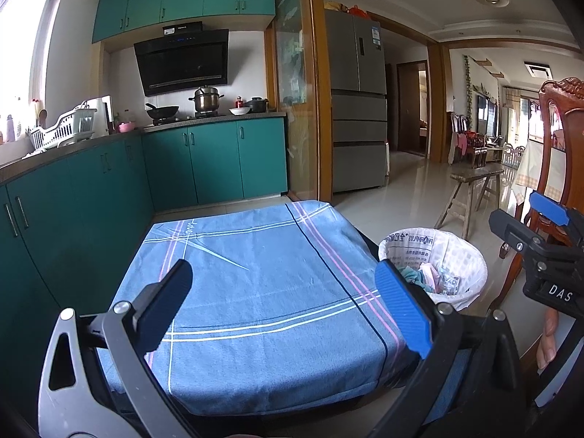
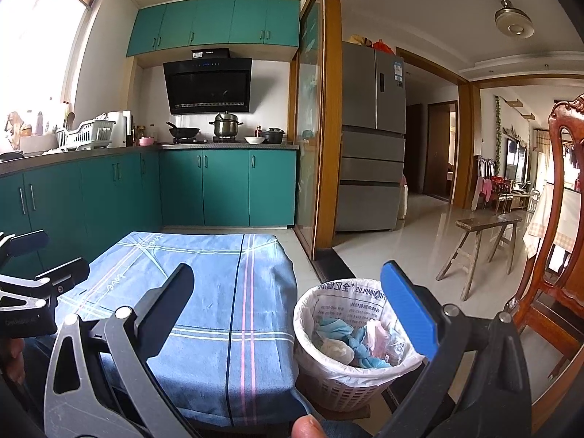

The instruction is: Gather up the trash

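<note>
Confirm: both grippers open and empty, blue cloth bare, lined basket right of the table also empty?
Not quite: the basket is not empty. The right wrist view shows blue and pink crumpled trash inside its white liner. The rest holds: the left gripper and right gripper are open with nothing between the fingers, and the blue cloth is bare.
</note>
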Motion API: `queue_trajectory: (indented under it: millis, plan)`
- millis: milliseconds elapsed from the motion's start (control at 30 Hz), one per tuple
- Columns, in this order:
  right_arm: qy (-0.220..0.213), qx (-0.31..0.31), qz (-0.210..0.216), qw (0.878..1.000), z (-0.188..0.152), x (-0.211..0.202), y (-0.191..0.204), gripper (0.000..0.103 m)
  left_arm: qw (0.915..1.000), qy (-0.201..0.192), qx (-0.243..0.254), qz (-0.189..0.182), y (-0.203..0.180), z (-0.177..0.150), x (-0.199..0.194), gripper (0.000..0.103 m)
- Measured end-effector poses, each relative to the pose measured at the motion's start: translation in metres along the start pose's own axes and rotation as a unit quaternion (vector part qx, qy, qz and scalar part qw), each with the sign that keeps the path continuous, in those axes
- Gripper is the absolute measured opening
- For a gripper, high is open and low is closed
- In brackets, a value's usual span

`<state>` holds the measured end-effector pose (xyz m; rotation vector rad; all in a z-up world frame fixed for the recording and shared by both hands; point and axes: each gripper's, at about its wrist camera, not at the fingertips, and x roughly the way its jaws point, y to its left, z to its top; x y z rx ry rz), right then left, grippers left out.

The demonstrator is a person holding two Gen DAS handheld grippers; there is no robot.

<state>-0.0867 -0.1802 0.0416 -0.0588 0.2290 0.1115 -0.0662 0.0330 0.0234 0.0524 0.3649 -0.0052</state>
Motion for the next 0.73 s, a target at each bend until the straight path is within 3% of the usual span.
queue_trajectory:
  millis: [733]
  plan:
    - [0.010,0.009,0.008,1.000,-0.007,0.008,-0.005,0.100,0.9996,0.019,0.015,0.014,-0.006,-0.005,0.018,0.100]
